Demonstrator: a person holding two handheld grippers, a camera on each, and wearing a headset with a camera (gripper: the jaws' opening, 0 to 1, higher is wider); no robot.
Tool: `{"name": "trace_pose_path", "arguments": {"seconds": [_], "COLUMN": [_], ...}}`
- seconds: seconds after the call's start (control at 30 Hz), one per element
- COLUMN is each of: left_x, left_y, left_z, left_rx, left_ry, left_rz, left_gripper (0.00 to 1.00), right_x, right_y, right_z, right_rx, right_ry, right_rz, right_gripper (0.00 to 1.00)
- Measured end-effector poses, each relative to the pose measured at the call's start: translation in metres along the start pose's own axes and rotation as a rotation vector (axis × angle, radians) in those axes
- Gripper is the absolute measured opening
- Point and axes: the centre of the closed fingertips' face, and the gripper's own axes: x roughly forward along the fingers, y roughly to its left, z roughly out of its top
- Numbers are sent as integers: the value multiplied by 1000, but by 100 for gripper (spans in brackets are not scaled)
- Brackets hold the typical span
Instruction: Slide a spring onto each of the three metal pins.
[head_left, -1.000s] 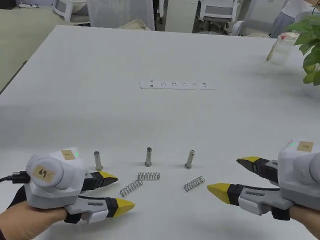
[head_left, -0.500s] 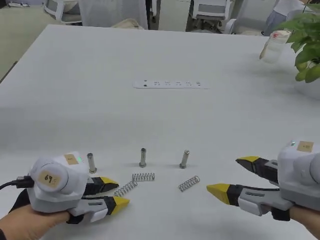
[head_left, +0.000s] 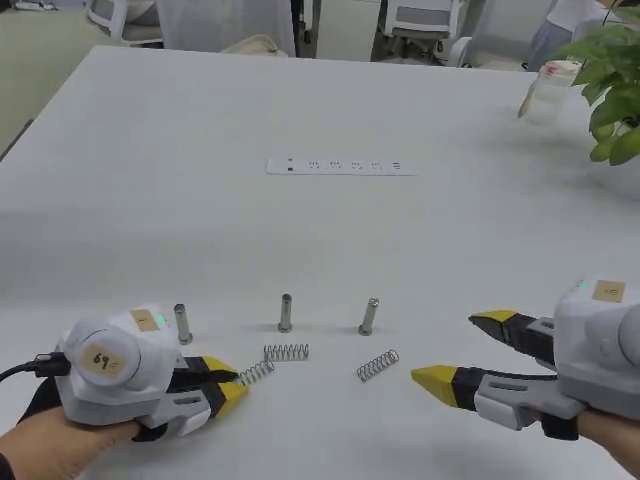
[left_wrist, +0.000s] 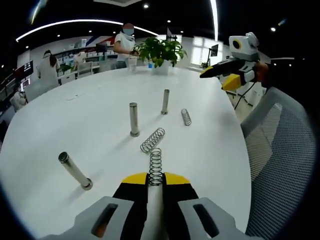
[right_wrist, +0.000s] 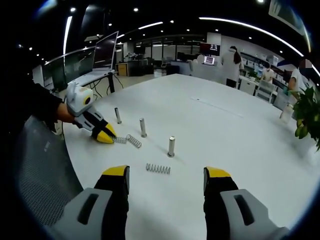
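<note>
Left gripper (left_wrist: 155, 178) clamped on nearest spring (left_wrist: 155, 161); right gripper (right_wrist: 166, 173) apart. Three metal pins (head_left: 286, 312) bare; none threaded yet.

White table (head_left: 150, 150); pins (head_left: 286, 312), springs (head_left: 286, 352), power strip (head_left: 340, 167)

White, yellow-tipped left gripper (head_left: 230, 382); black cable (head_left: 15, 370).

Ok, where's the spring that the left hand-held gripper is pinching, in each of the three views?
Head view: lower left, the leftmost spring, its end at the tips of the left hand-held gripper.
Left gripper view: bottom centre, running up from between the jaws.
Right gripper view: left of centre, beside that gripper's yellow tips.
Shared landmark: the middle pin, standing just beyond it.
</note>
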Motion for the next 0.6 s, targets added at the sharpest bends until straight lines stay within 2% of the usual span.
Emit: {"name": "trace_pose_path", "arguments": {"seconds": [0.3, 0.6], "left_x": [-8, -17], "left_y": [-2, -6], "left_z": [-4, -2], "left_rx": [6, 14], "left_ry": [8, -6], "left_rz": [-1, -8], "left_gripper": [3, 3], "right_x": [1, 3], "right_y": [3, 7], "right_z": [4, 6], "right_rx": [-10, -19], "right_ry": [-6, -7], "right_rz": [8, 23], "right_gripper": [58, 57]}}
